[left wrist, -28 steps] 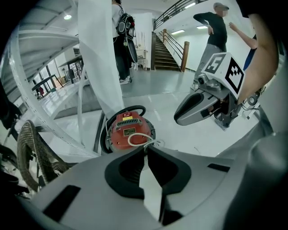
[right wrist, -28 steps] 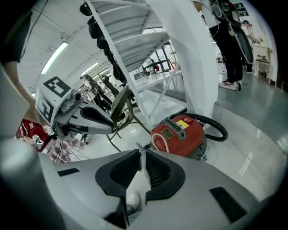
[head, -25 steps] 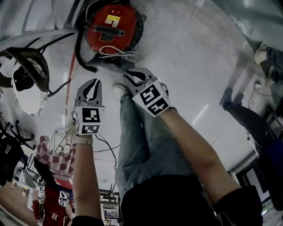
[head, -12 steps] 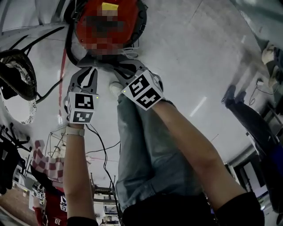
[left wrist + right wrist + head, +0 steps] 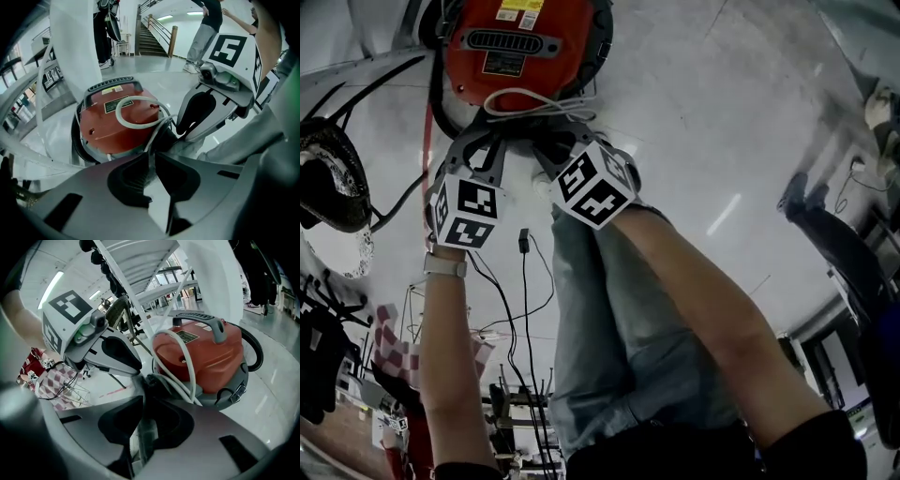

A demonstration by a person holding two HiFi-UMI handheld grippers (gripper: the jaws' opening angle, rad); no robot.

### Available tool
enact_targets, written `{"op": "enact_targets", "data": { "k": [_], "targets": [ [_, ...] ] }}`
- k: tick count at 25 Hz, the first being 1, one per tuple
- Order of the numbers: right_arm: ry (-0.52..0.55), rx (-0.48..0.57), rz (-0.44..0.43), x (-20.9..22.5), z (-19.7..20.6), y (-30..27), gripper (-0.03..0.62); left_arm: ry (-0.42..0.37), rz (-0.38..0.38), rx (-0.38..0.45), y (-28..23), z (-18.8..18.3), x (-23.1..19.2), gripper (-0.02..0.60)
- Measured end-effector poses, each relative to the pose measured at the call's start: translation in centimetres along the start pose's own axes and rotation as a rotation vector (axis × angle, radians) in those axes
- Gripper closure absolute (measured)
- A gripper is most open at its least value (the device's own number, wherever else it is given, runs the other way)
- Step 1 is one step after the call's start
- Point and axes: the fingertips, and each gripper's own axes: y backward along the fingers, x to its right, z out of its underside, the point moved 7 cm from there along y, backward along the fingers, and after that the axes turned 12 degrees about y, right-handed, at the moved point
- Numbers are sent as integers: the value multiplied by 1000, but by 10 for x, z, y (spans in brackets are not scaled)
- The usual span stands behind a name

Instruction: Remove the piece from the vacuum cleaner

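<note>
Glossy grey floor: red vacuum cleaner is stood on it, with a white cord looped over it. A dark piece is seated at its front base. Left gripper and right gripper are each closed tip to tip and held just beside that piece.

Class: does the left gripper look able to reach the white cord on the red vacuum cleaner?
Probably yes. The left gripper is at the near edge of the vacuum cleaner, and the white cord lies uncovered just beyond its tips; the right gripper sits beside, not between.
</note>
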Motion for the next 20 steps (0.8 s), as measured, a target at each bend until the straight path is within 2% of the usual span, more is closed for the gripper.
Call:
{"op": "enact_targets", "data": {
  "k": [5, 10, 12, 16, 20],
  "targets": [
    [-4, -9, 0, 2, 5, -6, 516, -120, 37, -49, -13, -2, 0, 540],
    [-1, -14, -4, 5, 6, -7, 516, -153, 131, -104, -13, -3, -6, 540],
    [-11, -18, -9, 5, 7, -6, 513, -196, 154, -138, -14, -2, -3, 537],
    [-26, -20, -20, 6, 10, -6, 503, -303, 176, -187, -22, -3, 3, 535],
    [-27, -17, -31, 7, 11, -7, 500, -375, 182, -213, -31, -6, 9, 536]
  ]
}}
